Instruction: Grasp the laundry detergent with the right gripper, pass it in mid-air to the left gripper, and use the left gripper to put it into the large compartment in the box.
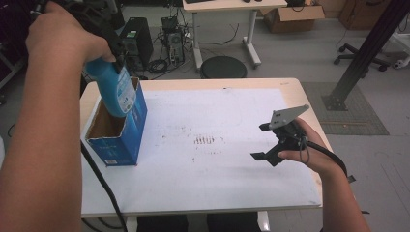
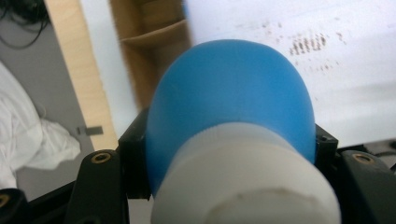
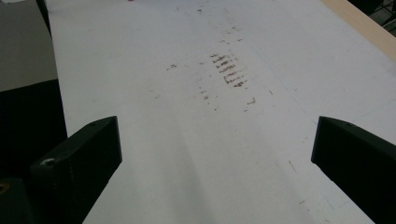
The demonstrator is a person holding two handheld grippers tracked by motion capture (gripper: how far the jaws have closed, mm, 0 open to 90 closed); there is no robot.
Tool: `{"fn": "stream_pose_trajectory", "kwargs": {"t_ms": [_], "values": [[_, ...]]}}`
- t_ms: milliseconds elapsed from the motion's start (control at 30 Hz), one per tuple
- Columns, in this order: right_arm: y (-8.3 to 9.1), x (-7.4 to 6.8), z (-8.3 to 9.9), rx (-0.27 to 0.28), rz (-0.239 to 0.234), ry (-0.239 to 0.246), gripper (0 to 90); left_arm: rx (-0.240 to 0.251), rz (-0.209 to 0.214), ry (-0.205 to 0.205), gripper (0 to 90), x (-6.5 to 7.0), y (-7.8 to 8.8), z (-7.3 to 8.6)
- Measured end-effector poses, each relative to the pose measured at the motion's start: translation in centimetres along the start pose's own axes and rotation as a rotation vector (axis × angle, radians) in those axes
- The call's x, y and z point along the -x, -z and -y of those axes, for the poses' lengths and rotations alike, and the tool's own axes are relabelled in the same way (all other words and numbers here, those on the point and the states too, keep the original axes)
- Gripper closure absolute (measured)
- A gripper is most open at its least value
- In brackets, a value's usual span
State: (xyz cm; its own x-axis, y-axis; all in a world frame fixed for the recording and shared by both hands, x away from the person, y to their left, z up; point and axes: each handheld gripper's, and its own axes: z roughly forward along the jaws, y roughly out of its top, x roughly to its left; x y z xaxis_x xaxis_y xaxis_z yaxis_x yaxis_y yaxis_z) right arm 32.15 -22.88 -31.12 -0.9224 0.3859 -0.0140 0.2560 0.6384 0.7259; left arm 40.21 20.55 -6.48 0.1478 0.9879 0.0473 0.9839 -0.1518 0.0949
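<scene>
A blue bottle (image 1: pixel 117 92) with a white cap (image 2: pixel 247 179) hangs base-down over the open top of a blue carton (image 1: pixel 123 140), its lower end just inside the opening. My left gripper (image 1: pixel 115 60) is shut on the bottle's upper part, just below the cap. In the left gripper view the bottle (image 2: pixel 229 107) sits between the black jaws, with the carton's brown inside (image 2: pixel 154 51) beyond it. My right gripper (image 1: pixel 260 141) is held low over the table's right side, open with nothing between its jaws (image 3: pixel 210 154).
A white sheet (image 1: pixel 217 183) covers the wooden table, with brown smudges (image 1: pixel 204 140) at its middle. The carton stands upright near the table's left edge. Beyond the far edge are a round black stool (image 1: pixel 223 66), computer towers and another desk.
</scene>
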Motion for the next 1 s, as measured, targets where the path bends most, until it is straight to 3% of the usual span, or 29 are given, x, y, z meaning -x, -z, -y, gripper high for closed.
{"fn": "stream_pose_trajectory", "kwargs": {"t_ms": [133,333,533,1000], "values": [[0.0,0.2,0.2,-0.005,0.005,-0.005,1.8,-0.014,0.008,0.067,38.0,-2.0,-0.7,-0.3],[-0.2,0.4,0.4,-0.018,0.004,-0.010,1.8,-0.037,0.000,0.128,38.0,-4.2,-2.0,-0.4],[-0.7,0.6,0.4,-0.030,-0.003,-0.016,1.9,-0.046,0.007,0.131,38.0,-5.3,-2.8,-0.5],[-1.3,0.5,0.6,-0.037,-0.009,-0.030,2.0,-0.075,0.037,0.137,38.0,-6.0,-5.9,-0.8]]}}
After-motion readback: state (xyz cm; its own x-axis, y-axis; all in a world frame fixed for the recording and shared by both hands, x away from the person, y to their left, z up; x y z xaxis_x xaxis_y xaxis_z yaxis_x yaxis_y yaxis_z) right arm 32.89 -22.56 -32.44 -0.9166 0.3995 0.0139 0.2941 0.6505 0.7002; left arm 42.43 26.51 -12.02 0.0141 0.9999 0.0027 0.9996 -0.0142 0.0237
